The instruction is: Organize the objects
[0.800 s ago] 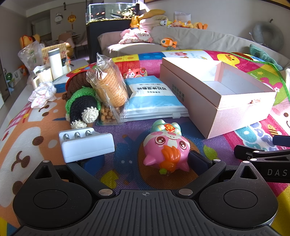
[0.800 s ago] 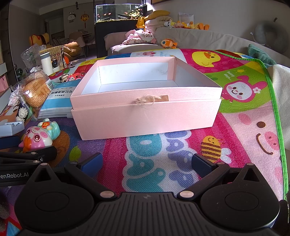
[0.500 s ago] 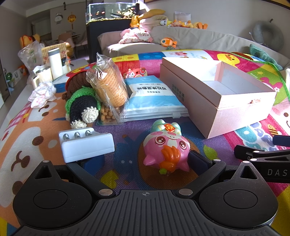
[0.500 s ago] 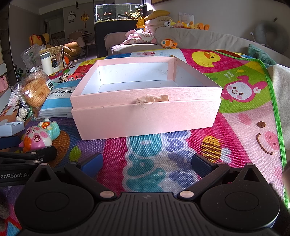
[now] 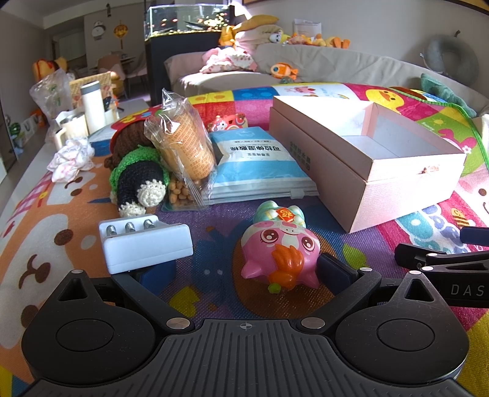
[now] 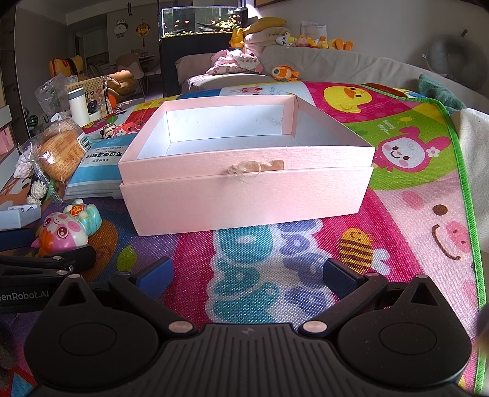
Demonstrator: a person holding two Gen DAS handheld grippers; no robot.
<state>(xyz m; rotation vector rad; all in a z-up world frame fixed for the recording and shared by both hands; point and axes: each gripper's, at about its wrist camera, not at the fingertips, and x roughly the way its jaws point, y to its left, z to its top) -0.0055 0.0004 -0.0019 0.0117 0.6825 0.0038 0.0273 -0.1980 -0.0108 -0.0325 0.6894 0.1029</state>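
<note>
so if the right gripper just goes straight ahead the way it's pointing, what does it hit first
Most likely the front wall of the open pink box. The right gripper is open, with only bare play mat between its fingers and the box.

At lower centre we see a pink pig toy [image 5: 279,247] with an orange snout; right of it, a pale pink box [image 5: 363,158], white inside; beneath, a multicoloured cartoon-print mat [image 6: 406,195].

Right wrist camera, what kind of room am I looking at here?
Most likely a family living room with a child's play area: a cartoon play mat underfoot, a sofa piled with plush toys, and a fish tank behind it.
</note>
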